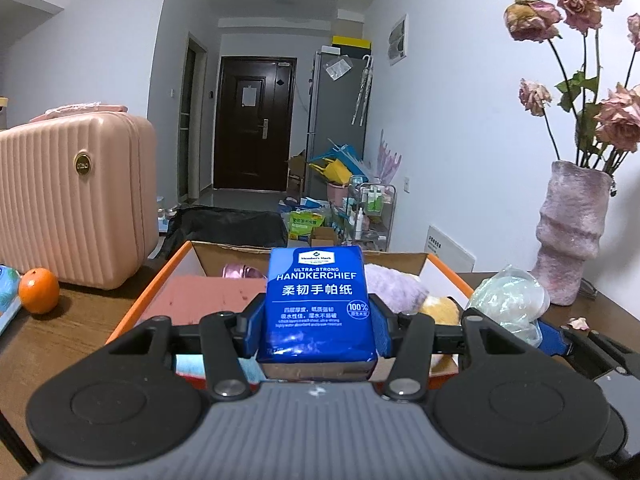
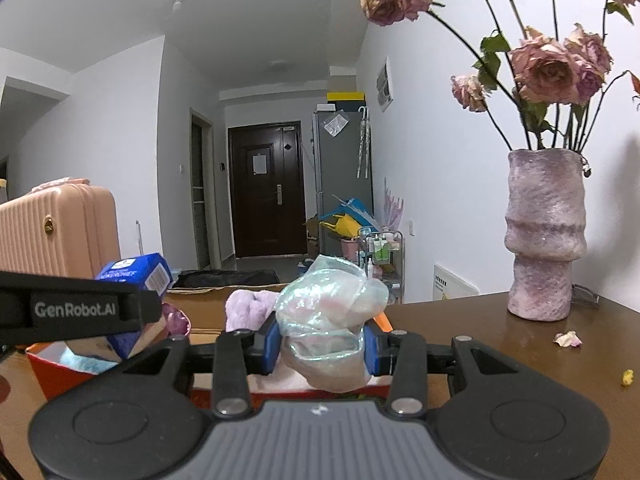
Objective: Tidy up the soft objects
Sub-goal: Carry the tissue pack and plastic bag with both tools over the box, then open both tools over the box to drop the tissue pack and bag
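My left gripper [image 1: 318, 330] is shut on a blue handkerchief tissue pack [image 1: 318, 304] and holds it upright above the near edge of an orange-rimmed cardboard box [image 1: 160, 280]. The pack also shows in the right wrist view [image 2: 136, 270]. My right gripper [image 2: 322, 346] is shut on a crumpled clear iridescent plastic bag [image 2: 332, 320], held over the box's right side; the bag shows in the left wrist view [image 1: 508, 300]. Inside the box lie a lilac fluffy cloth [image 1: 394, 288], a yellow soft item [image 1: 440, 310] and a pink shiny item [image 1: 240, 270].
A pink suitcase [image 1: 76, 196] and an orange [image 1: 39, 291] stand on the brown table [image 1: 72, 332] to the left. A pink vase with dried roses [image 2: 544, 236] stands at the right, with fallen petals [image 2: 568, 339] near it. The room beyond is cluttered.
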A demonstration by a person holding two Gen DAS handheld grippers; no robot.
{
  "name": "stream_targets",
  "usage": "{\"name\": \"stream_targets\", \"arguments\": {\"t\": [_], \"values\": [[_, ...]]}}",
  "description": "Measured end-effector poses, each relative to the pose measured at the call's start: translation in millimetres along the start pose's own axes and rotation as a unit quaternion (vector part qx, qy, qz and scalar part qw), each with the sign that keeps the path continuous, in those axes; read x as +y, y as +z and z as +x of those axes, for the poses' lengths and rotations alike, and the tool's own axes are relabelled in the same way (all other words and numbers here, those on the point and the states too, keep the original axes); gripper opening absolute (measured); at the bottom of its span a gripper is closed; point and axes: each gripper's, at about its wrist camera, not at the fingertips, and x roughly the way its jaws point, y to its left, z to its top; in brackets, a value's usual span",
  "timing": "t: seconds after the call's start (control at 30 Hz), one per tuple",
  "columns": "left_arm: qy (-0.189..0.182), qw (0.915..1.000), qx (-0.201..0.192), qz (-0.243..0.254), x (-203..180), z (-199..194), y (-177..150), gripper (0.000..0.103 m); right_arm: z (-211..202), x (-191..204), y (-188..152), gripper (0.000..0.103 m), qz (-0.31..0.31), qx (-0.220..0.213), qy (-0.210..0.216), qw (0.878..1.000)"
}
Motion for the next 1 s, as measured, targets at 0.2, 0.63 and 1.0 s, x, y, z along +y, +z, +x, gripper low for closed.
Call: {"name": "stream_targets", "arguments": {"t": [0.2,0.63,1.0], "values": [[0.005,1.0000,-0.003,0.006,1,18,4,0.052,21,-1,2,0.040,-0.007,0.006,0.004,1.000],[0.013,0.9998,-0.003,0.014,3,55,12,0.052,61,3,7,0.039,-0.019,0.018,0.022,0.999],[0.021,0.9997,0.000,0.014,12,76,15,0.053,80,6,11,0.040,-0.033,0.023,0.046,0.998]]}}
